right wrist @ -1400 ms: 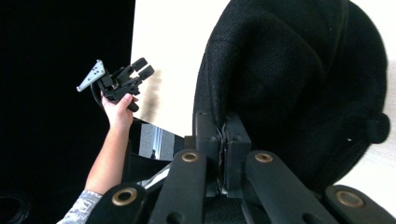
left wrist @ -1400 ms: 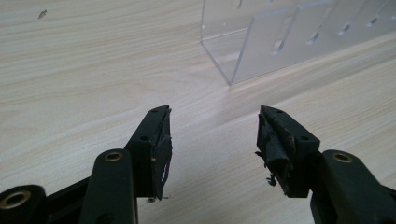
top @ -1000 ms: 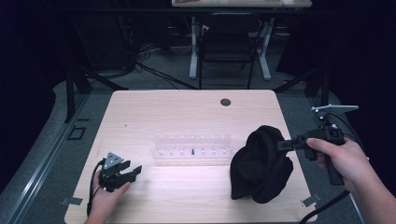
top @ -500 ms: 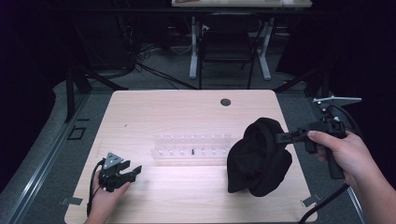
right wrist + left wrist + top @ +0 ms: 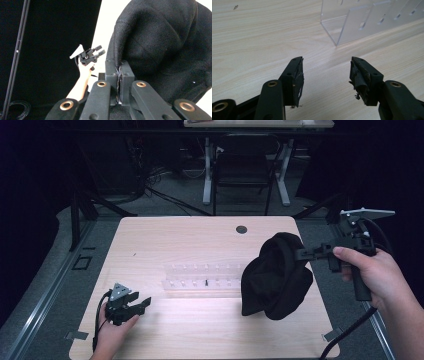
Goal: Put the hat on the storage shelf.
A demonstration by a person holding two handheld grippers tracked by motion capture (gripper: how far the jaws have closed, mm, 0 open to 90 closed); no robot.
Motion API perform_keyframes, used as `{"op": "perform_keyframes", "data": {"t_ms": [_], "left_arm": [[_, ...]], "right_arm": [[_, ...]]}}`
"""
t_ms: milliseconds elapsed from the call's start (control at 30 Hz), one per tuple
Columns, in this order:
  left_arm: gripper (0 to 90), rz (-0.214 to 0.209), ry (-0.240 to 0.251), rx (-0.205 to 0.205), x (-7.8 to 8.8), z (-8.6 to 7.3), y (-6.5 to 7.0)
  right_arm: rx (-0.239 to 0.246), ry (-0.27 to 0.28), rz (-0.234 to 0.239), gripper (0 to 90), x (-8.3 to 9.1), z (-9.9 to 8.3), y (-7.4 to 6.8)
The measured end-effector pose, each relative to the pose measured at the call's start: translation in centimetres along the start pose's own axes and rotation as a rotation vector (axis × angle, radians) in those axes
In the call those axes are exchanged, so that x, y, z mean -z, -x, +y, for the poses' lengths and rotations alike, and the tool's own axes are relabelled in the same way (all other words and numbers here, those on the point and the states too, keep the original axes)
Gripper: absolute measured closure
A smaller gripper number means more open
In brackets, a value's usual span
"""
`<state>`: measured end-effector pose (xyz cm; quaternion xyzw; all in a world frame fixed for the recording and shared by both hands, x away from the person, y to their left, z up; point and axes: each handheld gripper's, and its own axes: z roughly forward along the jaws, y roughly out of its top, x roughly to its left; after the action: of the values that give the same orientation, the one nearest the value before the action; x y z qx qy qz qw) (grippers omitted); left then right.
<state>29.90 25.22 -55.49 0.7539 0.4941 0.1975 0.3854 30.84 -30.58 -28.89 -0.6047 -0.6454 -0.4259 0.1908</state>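
While it hangs from the right gripper [image 5: 305, 254] above the right part of the wooden table [image 5: 165, 237], the black knit hat [image 5: 276, 276] droops downward and to the left of the jaws, its long axis running steeply from the pinched edge at upper right down to a rounded bulge at lower left. The jaws are pressed together on a thin fold of the hat's brim, seen close up in the right gripper view [image 5: 119, 82], with the soft, matte, woolly fabric [image 5: 160, 42] billowing above and beside them. The hat looks limp and crumpled, its lowest part at or just above the tabletop; contact cannot be told. Just left of it lies a clear acrylic rack [image 5: 202, 279] with a row of slots. The right hand [image 5: 372, 275] is by far the nearer to the hat. The left gripper [image 5: 131, 306] rests low near the table's front left, well apart, its jaws spread with nothing between them [image 5: 326, 77].
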Motion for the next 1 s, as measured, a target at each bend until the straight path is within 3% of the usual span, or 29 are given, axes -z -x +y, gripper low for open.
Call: {"op": "perform_keyframes", "data": {"t_ms": [1000], "left_arm": [[44.7,-0.003,0.006,0.006,0.0,0.0,-0.2]], "right_arm": [[0.031,0.044,0.001,88.3,-0.7,3.8,-2.4]]}}
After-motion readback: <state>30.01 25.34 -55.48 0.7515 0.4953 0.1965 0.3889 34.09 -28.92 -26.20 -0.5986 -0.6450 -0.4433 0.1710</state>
